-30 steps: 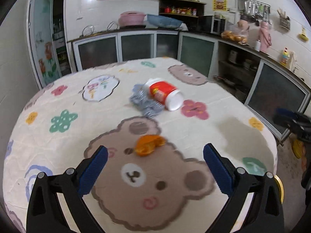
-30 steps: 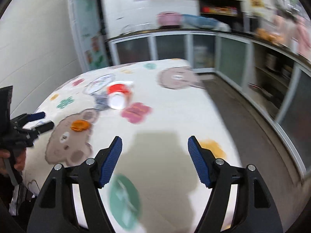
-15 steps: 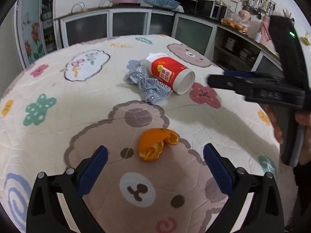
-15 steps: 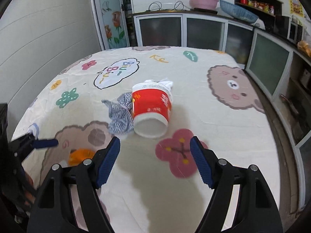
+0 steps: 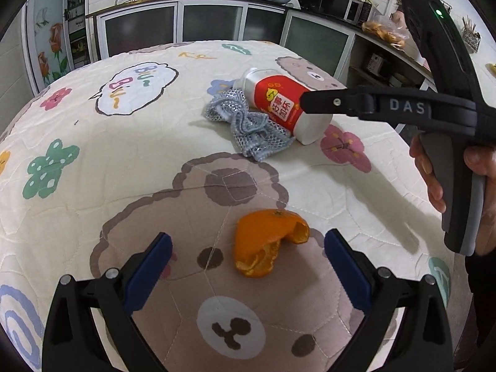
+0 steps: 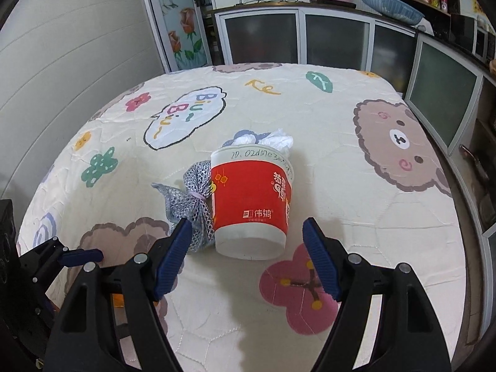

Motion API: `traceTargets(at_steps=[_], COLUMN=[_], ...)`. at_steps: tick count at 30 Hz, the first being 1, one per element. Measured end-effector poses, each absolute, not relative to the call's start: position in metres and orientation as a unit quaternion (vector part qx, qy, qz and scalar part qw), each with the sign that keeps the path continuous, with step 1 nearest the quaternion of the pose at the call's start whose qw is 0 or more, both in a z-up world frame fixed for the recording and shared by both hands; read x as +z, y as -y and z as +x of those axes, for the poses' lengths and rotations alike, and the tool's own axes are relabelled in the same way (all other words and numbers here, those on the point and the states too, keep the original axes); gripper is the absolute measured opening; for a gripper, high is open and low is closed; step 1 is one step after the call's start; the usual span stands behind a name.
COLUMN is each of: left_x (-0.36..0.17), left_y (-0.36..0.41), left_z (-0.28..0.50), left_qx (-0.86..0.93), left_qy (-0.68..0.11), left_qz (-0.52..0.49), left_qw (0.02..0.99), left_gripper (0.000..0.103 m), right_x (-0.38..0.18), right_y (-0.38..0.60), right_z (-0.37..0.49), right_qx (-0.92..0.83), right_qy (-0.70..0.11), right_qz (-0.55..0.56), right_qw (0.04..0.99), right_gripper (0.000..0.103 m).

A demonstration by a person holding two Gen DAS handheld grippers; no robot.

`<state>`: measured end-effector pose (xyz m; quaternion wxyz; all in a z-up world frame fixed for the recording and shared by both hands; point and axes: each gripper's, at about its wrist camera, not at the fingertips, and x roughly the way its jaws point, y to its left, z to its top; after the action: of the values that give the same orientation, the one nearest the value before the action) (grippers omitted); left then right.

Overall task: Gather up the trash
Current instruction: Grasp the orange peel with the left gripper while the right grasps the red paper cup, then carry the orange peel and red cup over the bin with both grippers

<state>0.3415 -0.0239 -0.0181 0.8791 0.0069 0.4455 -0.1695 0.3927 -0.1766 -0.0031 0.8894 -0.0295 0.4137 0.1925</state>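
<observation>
An orange peel (image 5: 266,245) lies on the bear-print tablecloth (image 5: 93,170), just ahead of my left gripper (image 5: 246,266), which is open with nothing between its blue pads. A red and white paper cup (image 6: 251,207) lies on its side with its base toward my right gripper (image 6: 246,249), whose jaws stand open just short of it, nothing held. Crumpled white tissue (image 6: 272,141) pokes from the cup's far mouth. A silver mesh pouch (image 6: 193,204) rests against the cup's left side. In the left wrist view the cup (image 5: 279,105) and pouch (image 5: 251,130) lie beyond the peel.
A hand (image 5: 477,167) holds the right gripper's handle at the right of the left wrist view. The left gripper's finger (image 6: 80,255) shows at the lower left of the right wrist view. Kitchen cabinets (image 6: 325,40) line the far wall and right side; the table's edge (image 6: 462,217) drops off at right.
Both grippers have come lower and closer to the table. The right one swung left from the table's edge to face the cup; the peel now sits between the left gripper's fingers.
</observation>
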Motion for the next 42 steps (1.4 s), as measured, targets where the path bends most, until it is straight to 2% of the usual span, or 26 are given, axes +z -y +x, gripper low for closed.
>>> traceTargets(at_steps=[11, 13, 16, 18, 19, 21, 24, 29, 42], left_x=[-0.030, -0.030, -0.031, -0.031, -0.031, -0.030, -0.028, -0.020, 0.011], left_y=[0.035, 0.037, 0.037, 0.035, 0.034, 0.030, 0.024, 0.022, 0.000], left_z=[0.360, 0.363, 0.363, 0.363, 0.363, 0.365, 0.366, 0.360, 0.327], left_qx=[-0.168, -0.167, -0.161, -0.160, -0.157, -0.149, -0.149, -0.153, -0.149], left_qy=[-0.464, -0.464, -0.461, -0.459, -0.458, -0.457, -0.455, -0.445, -0.417], left_qz=[0.016, 0.019, 0.026, 0.028, 0.028, 0.026, 0.017, 0.014, 0.004], left_qw=[0.870, 0.870, 0.872, 0.873, 0.874, 0.876, 0.878, 0.883, 0.897], left_gripper=[0.095, 0.095, 0.079, 0.061, 0.056, 0.036, 0.021, 0.016, 0.016], right_x=[-0.021, -0.023, -0.026, -0.027, -0.027, -0.026, -0.026, -0.020, 0.022], right_y=[0.176, 0.175, 0.173, 0.173, 0.174, 0.175, 0.173, 0.172, 0.199], right_z=[0.414, 0.416, 0.419, 0.419, 0.419, 0.420, 0.417, 0.411, 0.372], right_qx=[0.190, 0.191, 0.194, 0.195, 0.195, 0.195, 0.194, 0.196, 0.182], right_qy=[-0.438, -0.440, -0.446, -0.447, -0.446, -0.445, -0.441, -0.433, -0.393], right_qz=[-0.007, -0.007, -0.009, -0.008, -0.004, 0.003, -0.004, -0.006, 0.003], right_qw=[0.879, 0.877, 0.874, 0.873, 0.874, 0.874, 0.876, 0.880, 0.901], right_gripper=[0.069, 0.065, 0.059, 0.058, 0.057, 0.056, 0.055, 0.055, 0.055])
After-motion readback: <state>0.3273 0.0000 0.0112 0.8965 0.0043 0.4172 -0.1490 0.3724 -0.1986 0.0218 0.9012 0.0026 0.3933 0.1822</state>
